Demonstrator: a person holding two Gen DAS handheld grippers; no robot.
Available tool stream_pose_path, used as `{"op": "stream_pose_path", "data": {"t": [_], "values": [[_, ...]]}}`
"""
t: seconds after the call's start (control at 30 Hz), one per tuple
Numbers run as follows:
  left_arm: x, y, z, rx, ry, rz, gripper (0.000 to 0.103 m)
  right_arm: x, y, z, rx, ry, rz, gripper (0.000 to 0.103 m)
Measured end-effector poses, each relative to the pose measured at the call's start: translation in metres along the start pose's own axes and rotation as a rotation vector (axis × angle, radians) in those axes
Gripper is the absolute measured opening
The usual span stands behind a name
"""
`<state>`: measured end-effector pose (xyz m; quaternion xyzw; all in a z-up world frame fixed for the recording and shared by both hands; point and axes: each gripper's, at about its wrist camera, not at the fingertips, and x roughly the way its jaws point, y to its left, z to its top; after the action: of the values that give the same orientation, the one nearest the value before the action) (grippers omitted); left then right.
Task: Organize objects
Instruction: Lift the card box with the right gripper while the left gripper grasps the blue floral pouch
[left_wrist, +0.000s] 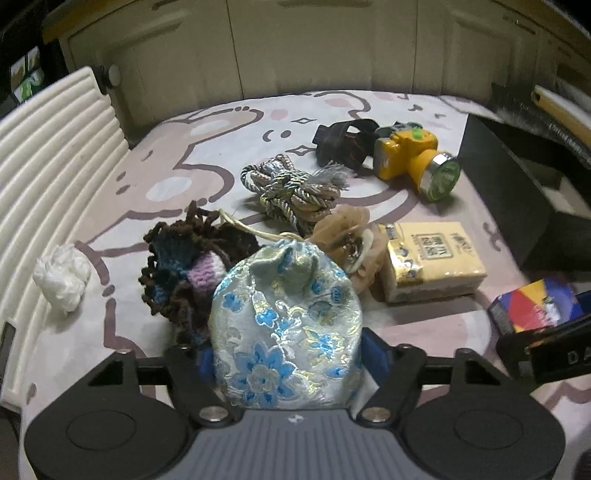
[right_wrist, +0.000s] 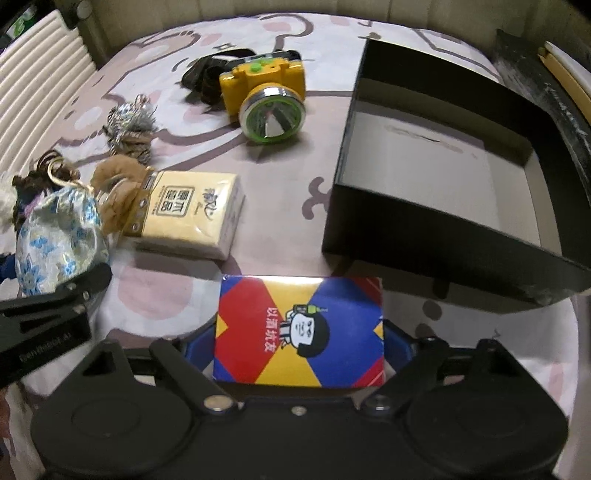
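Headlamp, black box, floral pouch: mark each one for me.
Headlamp (right_wrist: 271, 107): right wrist view, on its lens.
Black box (right_wrist: 436, 236): right wrist view, on its near wall.
Floral pouch (left_wrist: 288, 325): left wrist view, on its front.

Counts on the cartoon-print cloth:
- two tissue packs: one pale yellow (right_wrist: 188, 214), one red-blue-yellow (right_wrist: 299, 332)
- one blue-flowered brocade drawstring pouch (left_wrist: 286, 325)
- one yellow plastic headlamp (right_wrist: 266, 96)
- one open black cardboard box (right_wrist: 443, 236)
- one twisted cord bundle (left_wrist: 295, 192)
- one crumpled white wad (left_wrist: 61, 277)

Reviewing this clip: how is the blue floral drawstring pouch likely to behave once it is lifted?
The pouch looks like soft brocade bulging over its contents, so it will probably squash and sag rather than hold shape. Its shiny woven surface may slide a little against the left gripper pads. The loose cord trails over the crocheted piece and might drag or snag it.
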<state>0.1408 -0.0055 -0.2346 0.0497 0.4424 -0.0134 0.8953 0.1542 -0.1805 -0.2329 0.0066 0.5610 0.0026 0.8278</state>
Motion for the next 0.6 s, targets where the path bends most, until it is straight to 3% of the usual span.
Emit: {"op": "stream_pose_path", "data": {"t": [0.1,0.13,0.2,0.27,0.37,0.47,0.53,0.6], "values": [[-0.006,0.007,0.002,-0.035,0.018,-0.045,0.066,-0.007,-0.001,0.002,0.008,-0.001,0.023,0.090],[-0.009,0.010,0.002,-0.051,0.022,-0.060,0.052,-0.012,-0.001,0.004,0.003,-0.013,0.027,0.090],[-0.017,0.018,0.004,-0.089,0.022,-0.091,0.044,-0.022,0.001,0.006,-0.004,-0.048,0.031,0.090],[-0.025,0.024,0.007,-0.111,0.014,-0.108,0.025,-0.033,0.003,0.010,-0.016,-0.081,0.034,0.090],[-0.036,0.028,0.010,-0.104,-0.002,-0.104,0.021,-0.048,0.006,0.014,-0.020,-0.118,0.038,0.090],[-0.042,0.030,0.006,-0.081,-0.012,-0.080,0.035,-0.059,0.006,0.016,-0.015,-0.126,0.029,0.090],[-0.047,0.030,0.004,-0.056,-0.031,-0.076,0.068,-0.063,0.006,0.016,-0.012,-0.120,0.021,0.090],[-0.051,0.026,0.002,-0.012,-0.055,-0.067,0.082,-0.065,0.008,0.016,-0.013,-0.118,0.017,0.090]]}}
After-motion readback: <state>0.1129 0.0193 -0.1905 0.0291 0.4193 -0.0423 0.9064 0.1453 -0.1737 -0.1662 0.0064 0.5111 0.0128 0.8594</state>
